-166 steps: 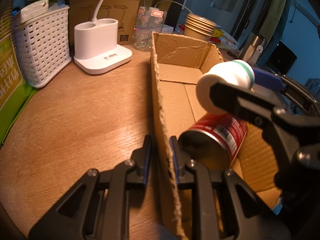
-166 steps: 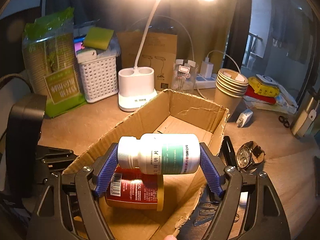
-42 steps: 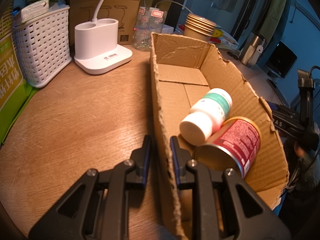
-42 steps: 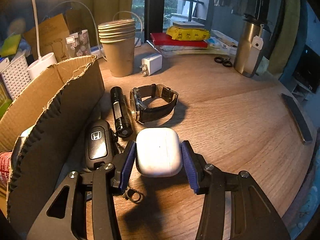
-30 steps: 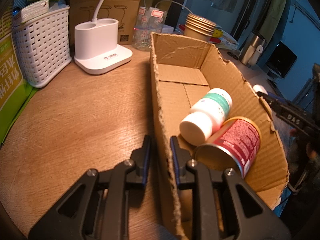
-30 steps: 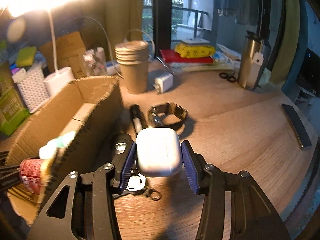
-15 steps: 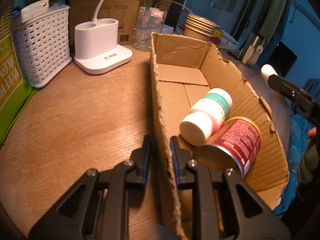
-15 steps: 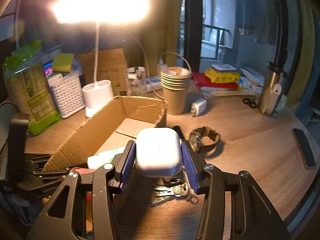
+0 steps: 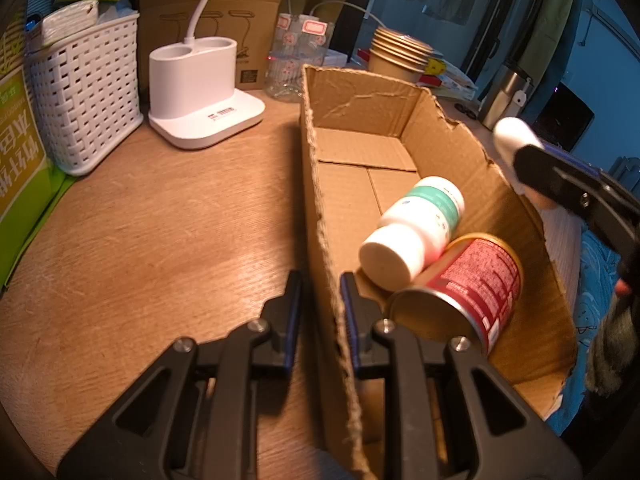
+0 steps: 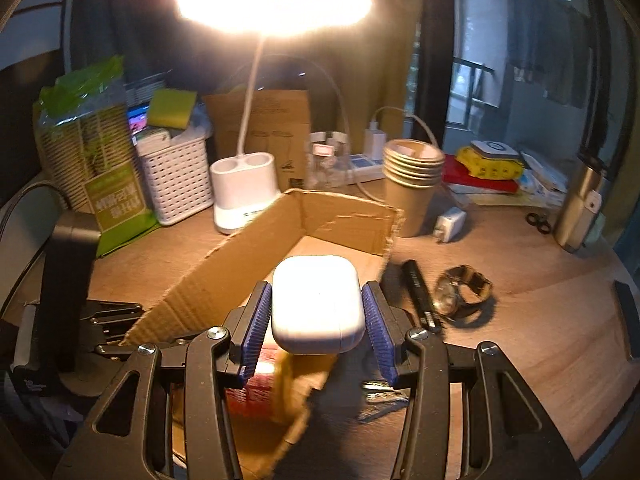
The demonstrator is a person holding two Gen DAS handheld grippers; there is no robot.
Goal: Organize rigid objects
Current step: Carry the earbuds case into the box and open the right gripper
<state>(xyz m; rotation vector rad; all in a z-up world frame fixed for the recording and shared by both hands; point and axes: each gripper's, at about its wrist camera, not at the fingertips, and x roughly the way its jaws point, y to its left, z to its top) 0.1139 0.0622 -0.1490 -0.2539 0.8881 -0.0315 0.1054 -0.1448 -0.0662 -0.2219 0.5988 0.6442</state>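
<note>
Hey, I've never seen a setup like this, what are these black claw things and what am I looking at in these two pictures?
They are hand-held two-finger grippers, one in each of a person's hands, each with a wide-angle camera looking along its fingers.

The left gripper camera shows it clamped on the near wall of a cardboard box on a wooden table. Inside lie a white pill bottle and a red can, both on their sides.

The right gripper camera shows it holding a white earbud case above the box. Beside the box are a flashlight, a wristwatch, stacked paper cups and a desk lamp.
</note>
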